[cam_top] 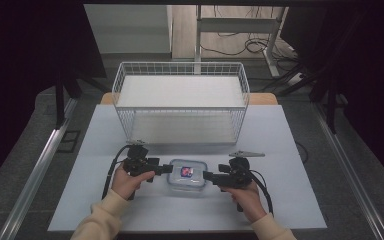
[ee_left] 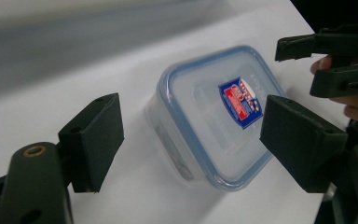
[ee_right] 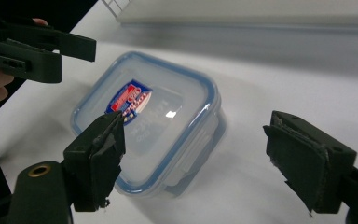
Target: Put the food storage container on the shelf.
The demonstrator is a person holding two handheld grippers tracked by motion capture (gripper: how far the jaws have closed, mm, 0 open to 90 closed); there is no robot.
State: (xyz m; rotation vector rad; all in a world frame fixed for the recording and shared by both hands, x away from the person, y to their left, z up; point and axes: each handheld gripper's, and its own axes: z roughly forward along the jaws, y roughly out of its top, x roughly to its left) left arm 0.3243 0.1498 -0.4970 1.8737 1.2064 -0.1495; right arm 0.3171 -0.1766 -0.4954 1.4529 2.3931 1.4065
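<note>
A clear plastic food container [cam_top: 187, 176] with a blue-rimmed lid and a red and blue label lies flat on the white table [cam_top: 280, 145], near the front middle. My left gripper [cam_top: 166, 169] is at its left side and my right gripper [cam_top: 207, 176] at its right side, each pointing inward at it. In the left gripper view the open left gripper [ee_left: 193, 140] frames the container [ee_left: 219, 112] without touching it. The right gripper [ee_right: 200, 163] also stands open, its jaws on either side of the container's [ee_right: 149, 121] near corner.
A white wire basket [cam_top: 180, 66] with a flat white liner stands behind the container at the back middle of the table. Bare table lies to both sides of the hands. Dark floor, metal rails and cables surround the table.
</note>
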